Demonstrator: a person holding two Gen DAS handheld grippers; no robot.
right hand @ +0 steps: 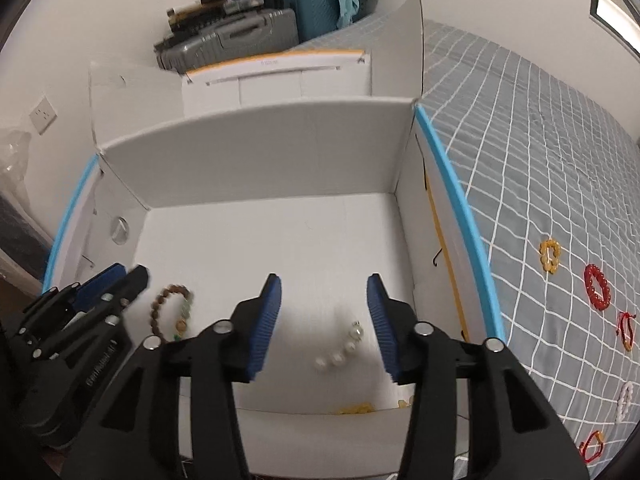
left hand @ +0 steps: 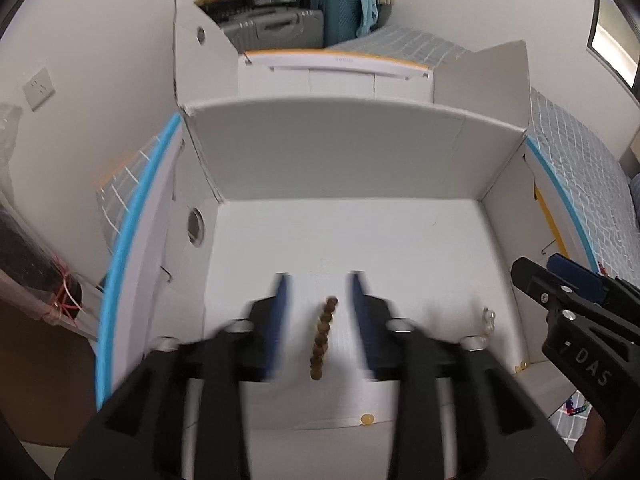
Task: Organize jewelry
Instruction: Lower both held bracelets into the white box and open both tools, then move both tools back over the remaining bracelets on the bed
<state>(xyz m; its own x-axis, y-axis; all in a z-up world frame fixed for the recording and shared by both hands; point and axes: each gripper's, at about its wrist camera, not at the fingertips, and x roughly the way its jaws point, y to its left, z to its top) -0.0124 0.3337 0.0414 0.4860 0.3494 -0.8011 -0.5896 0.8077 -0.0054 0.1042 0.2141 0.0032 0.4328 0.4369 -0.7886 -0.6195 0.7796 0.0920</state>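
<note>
A white open box [left hand: 344,240] [right hand: 280,240] sits on the bed. In the left wrist view a brown bead bracelet [left hand: 322,338] is between the open fingers of my left gripper [left hand: 319,292], blurred; I cannot tell if it lies on the box floor. In the right wrist view it shows as a loop [right hand: 172,312] on the floor. A pearl bracelet [right hand: 340,350] [left hand: 489,318] lies on the box floor under my open right gripper [right hand: 324,292]. Yellow beads [right hand: 356,410] [left hand: 367,419] lie by the near wall. Both grippers hold nothing.
On the grey checked bedspread [right hand: 540,160] to the right lie a yellow bracelet [right hand: 550,256], a red one [right hand: 597,285], a red cord one [right hand: 626,330], a white one [right hand: 624,402] and another red one [right hand: 592,446]. Suitcases [right hand: 256,32] stand behind the box.
</note>
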